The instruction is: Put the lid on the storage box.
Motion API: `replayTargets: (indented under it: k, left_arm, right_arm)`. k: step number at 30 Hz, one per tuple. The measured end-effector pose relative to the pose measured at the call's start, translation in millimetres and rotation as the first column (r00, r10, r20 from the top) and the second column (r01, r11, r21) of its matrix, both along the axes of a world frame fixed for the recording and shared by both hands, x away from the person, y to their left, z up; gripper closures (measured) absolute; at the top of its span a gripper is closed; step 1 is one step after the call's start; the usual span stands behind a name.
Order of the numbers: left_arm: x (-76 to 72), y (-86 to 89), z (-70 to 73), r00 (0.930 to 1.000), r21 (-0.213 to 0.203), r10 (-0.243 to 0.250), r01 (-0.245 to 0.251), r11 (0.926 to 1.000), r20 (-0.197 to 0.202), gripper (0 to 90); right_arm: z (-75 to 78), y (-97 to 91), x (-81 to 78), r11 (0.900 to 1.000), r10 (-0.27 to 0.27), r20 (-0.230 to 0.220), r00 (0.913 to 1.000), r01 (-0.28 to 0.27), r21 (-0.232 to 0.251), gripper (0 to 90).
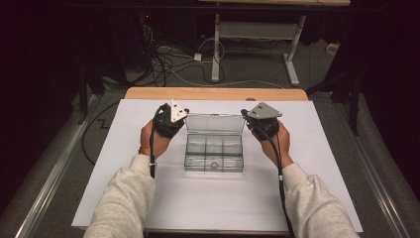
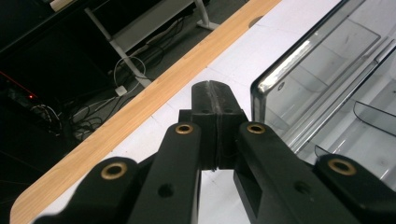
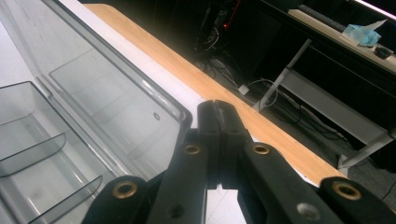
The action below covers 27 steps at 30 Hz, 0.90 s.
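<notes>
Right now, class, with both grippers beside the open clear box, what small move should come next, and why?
Probably nudge the lid forward and down to shut it: the clear box stands open, and the left gripper and right gripper, both shut and empty, flank the lid's top corners.

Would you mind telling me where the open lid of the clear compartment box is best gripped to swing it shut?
I'd grip the lid at its two far corners, left gripper from the left, right gripper from the right. It stands open behind the tray, hinged there; those thin edges are exposed, and both shut grippers already sit beside them.
</notes>
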State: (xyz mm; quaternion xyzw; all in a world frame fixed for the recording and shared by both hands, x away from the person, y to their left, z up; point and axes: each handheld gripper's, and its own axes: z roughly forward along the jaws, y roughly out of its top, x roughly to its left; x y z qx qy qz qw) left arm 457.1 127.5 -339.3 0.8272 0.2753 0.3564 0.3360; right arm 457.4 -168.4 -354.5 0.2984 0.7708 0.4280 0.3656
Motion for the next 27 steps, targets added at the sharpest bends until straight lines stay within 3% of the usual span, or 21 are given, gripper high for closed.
replayTargets:
  k: [14, 15, 16, 27]
  left_arm:
    - [-13.0, 2.4, -7.2, 0.9999, -0.035, 0.004, -0.004, 0.9994, 0.016, 87.2]
    - [-12.0, 3.0, -7.5, 0.9993, -0.029, -0.018, 0.019, 0.9994, 0.034, 87.2]
    - [-15.2, 2.8, -8.7, 0.9998, -0.039, 0.003, -0.002, 0.9992, 0.021, 87.2]
    - [-28.5, 2.0, -16.2, 0.9986, -0.043, 0.02, -0.018, 0.9989, 0.048, 87.2]
  right_arm:
    - [-6.6, -0.2, -11.6, 0.9998, -0.001, 0.014, 0.9999, 0.001, 0.022, 90.0]
    - [-7.4, -0.1, -12.3, 0.9998, 0.001, 0.015, 0.9999, -0.001, 0.022, 90.0]
    - [-8.1, -0.1, -13.2, 0.9998, 0.003, 0.016, 0.9999, -0.003, 0.018, 90.0]
    - [-15.5, 1.2, -26.2, 0.9999, -0.006, 0.042, 0.9991, 0.005, 0.015, 90.0]
